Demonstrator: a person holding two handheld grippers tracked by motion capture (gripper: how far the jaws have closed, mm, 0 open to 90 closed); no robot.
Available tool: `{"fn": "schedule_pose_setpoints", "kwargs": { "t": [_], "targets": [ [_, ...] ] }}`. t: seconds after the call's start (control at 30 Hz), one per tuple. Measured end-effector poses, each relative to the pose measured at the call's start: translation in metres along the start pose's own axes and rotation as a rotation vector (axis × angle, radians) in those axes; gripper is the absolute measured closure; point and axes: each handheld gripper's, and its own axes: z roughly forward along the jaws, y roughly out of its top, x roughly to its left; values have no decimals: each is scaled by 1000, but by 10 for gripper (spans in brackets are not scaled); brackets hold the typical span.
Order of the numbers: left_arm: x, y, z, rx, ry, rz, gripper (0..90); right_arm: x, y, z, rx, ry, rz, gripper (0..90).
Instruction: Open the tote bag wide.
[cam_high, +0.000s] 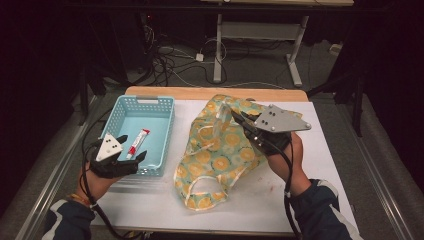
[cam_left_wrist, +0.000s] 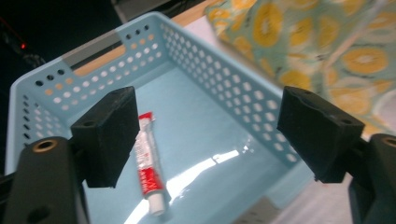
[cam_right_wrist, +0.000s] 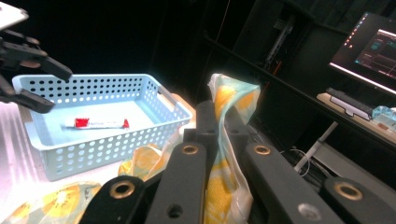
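The patterned bag, a soft cloth thing printed with orange slices, lies crumpled on the white bench just right of the blue basket, with one edge drawn up off the surface. The right tongs have that raised edge: their jaws are pressed together with a fold of the fabric pinched between them, plain in the right gripper view, where the cloth stands up from between the black jaws. The bag's long axis runs from the looped handles at the near edge of the bench up toward the pinched corner at the far side, so the lifted part points away from the person and a little toward the basket.

The left tongs hover over the near rim of the basket, jaws spread wide with nothing between them. Straight ahead of them lies a red and white tube flat on the basket floor, cap end nearest the tongs, its length running away toward the far wall.

The step looks like opening the bag to receive the tube. To do it well, keep the pinch high and firm so the mouth hangs open, and bring the spread tongs down across the tube's middle, square to its length.
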Motion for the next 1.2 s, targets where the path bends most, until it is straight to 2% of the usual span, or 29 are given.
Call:
{"fn": "schedule_pose_setpoints", "kwargs": {
  "t": [0.13,0.2,0.3,0.37,0.43,0.5,0.53,0.63,0.8,0.9,1.0,1.13,1.2],
  "targets": [
    [18,4,15,93,-20,-20,221,0,0,0,3,0,-1,897],
    [25,4,22,120,-28,-39,221,0,-1,1,4,0,-1,897],
    [31,6,34,170,-44,-41,221,-1,-3,0,0,-1,4,897],
    [32,9,37,196,-40,-25,221,-2,-3,-1,-1,-5,7,897],
    [33,16,40,240,-19,-27,222,-3,-3,-1,-2,-5,7,897],
    [34,23,38,216,-35,-22,221,-3,-3,-2,5,-5,7,897],
    [36,25,39,220,-40,-22,221,-3,-3,-3,4,-7,3,897],
    [38,28,47,255,-34,-8,221,-4,-5,-4,-1,-7,8,897],
    [47,27,61,289,-47,-22,241,-3,-8,-4,4,1,10,897],
    [53,26,71,317,-43,-33,261,-3,-9,-4,3,7,12,897],
    [58,25,82,359,-23,-28,283,-1,-11,-2,5,15,12,897],
    [67,22,95,409,-30,-46,325,1,-14,0,9,27,8,896],
    [69,21,101,447,-43,-54,376,2,-15,1,11,32,9,896]
  ]
}}
